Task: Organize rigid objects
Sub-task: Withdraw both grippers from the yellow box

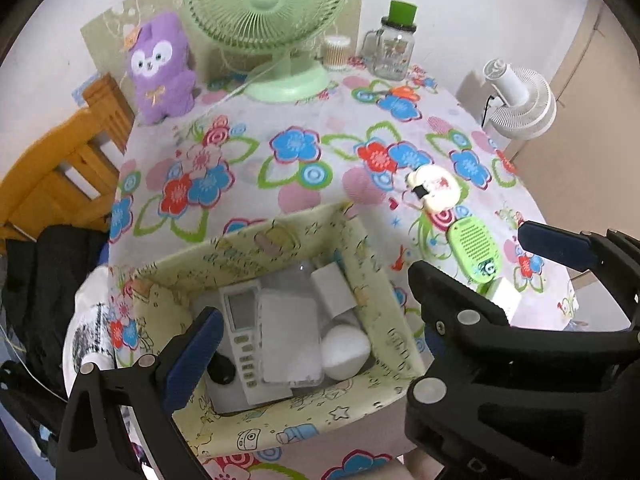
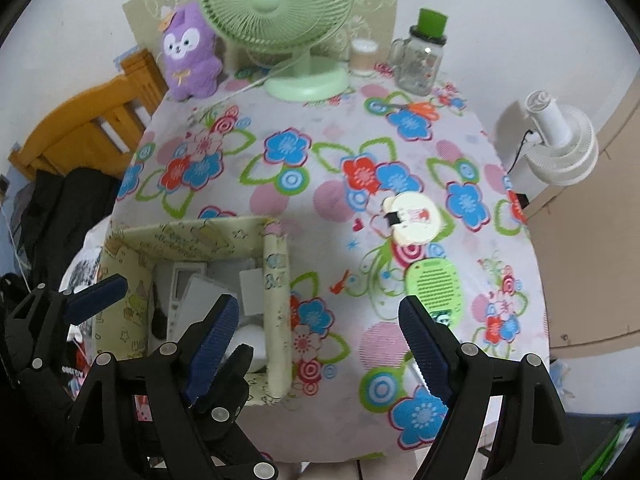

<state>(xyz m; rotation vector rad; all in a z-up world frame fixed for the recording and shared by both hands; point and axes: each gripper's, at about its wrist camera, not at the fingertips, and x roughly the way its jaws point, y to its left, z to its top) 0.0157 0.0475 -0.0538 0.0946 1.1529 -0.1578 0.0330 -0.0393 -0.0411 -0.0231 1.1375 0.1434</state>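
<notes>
A yellow cartoon-print box stands at the near left of the flowered table. Inside lie a white remote, a clear flat case, a white ball and a white block. My left gripper hangs open above the box, holding nothing. My right gripper is open and empty just right of the box wall, overlapping the left one. On the cloth to the right lie a green perforated oval, a round white cartoon item and a small white box.
At the back of the table stand a green desk fan, a purple plush toy, a glass mug with a green lid and a swab tub. A wooden chair is left, a white fan right.
</notes>
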